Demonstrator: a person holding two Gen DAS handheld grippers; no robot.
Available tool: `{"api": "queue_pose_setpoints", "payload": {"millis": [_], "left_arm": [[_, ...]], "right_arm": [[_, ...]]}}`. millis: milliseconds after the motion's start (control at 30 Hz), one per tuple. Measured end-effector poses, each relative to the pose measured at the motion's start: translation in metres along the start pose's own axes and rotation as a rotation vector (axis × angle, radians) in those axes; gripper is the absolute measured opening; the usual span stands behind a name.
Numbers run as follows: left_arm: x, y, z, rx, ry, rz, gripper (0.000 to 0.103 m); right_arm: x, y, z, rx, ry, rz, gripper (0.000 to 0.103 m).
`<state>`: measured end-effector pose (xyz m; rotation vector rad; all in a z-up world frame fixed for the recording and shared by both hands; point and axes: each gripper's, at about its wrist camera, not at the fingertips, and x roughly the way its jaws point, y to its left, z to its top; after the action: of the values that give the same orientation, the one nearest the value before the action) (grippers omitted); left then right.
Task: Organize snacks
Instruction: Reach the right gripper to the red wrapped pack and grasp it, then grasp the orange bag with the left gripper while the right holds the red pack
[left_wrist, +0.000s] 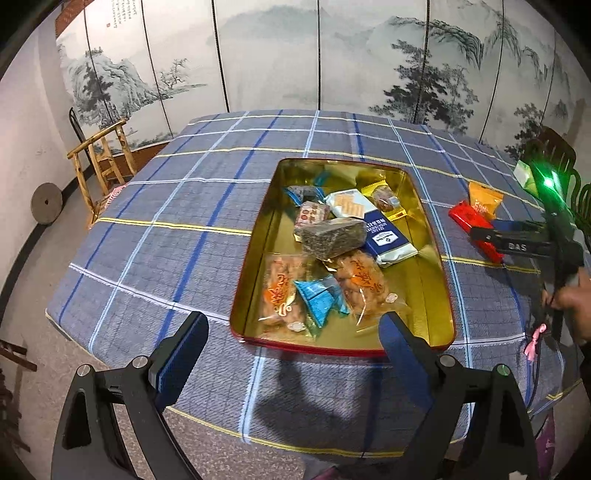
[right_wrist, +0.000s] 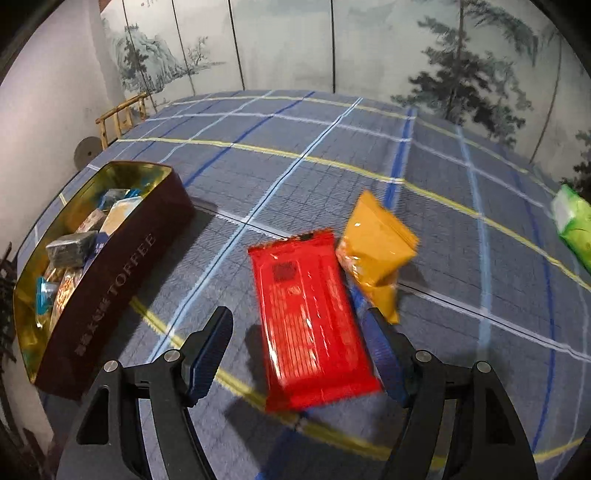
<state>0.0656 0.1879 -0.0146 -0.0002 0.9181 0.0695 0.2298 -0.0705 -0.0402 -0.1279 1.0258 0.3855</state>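
Plaid tablecloth (left_wrist: 184, 221) held tin (left_wrist: 439, 295) of snacks; left gripper (left_wrist: 295, 354) wide, empty; right gripper (right_wrist: 301, 343) half-spread over red packet (right_wrist: 310, 321), unpinched.

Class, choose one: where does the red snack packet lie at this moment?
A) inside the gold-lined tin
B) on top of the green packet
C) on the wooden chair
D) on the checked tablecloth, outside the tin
D: the red snack packet lies flat on the tablecloth, right of the tin and between the right gripper's open fingers.
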Motion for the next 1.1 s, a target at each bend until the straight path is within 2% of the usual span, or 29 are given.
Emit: {"api": "queue_pose_setpoints", "payload": {"millis": [133,167,200,267,367,500,600,800,900,1000,1100], "left_arm": [[0.003,-0.009,0.004,0.021,0.004,0.007,0.091],[0.003,-0.012,0.006,0.027,0.003,0.007,0.091],[0.003,-0.014,0.007,0.032,0.002,0.007,0.091],[-0.001,-0.022,0.012,0.053,-0.006,-0.013,0.091],[-0.012,-0.039,0.019,0.091,-0.043,-0.046,0.091],[-0.015,-0.073,0.031,0.148,-0.048,-0.116,0.091],[-0.006,-0.102,0.044,0.163,-0.007,-0.216,0.091],[0.023,-0.164,0.080,0.206,0.031,-0.407,0.094],[0.051,-0.200,0.097,0.243,0.070,-0.427,0.094],[0.078,-0.229,0.109,0.295,0.085,-0.400,0.094],[0.098,-0.253,0.119,0.352,0.061,-0.375,0.094]], "right_arm": [[0.017,0.011,0.005,-0.075,0.023,-0.047,0.070],[0.017,0.013,0.004,-0.088,0.022,-0.045,0.066],[0.015,0.013,0.004,-0.087,0.026,-0.041,0.052],[0.005,0.011,-0.001,-0.091,0.036,-0.027,0.045],[-0.023,0.002,-0.024,-0.080,0.001,-0.006,0.045],[-0.072,-0.044,-0.065,0.042,-0.062,-0.008,0.045],[-0.100,-0.090,-0.089,0.136,-0.101,-0.085,0.045],[-0.107,-0.171,-0.118,0.265,-0.081,-0.229,0.045],[-0.102,-0.189,-0.123,0.297,-0.075,-0.239,0.045],[-0.099,-0.197,-0.127,0.318,-0.088,-0.227,0.045],[-0.099,-0.198,-0.127,0.324,-0.104,-0.216,0.047]]}}
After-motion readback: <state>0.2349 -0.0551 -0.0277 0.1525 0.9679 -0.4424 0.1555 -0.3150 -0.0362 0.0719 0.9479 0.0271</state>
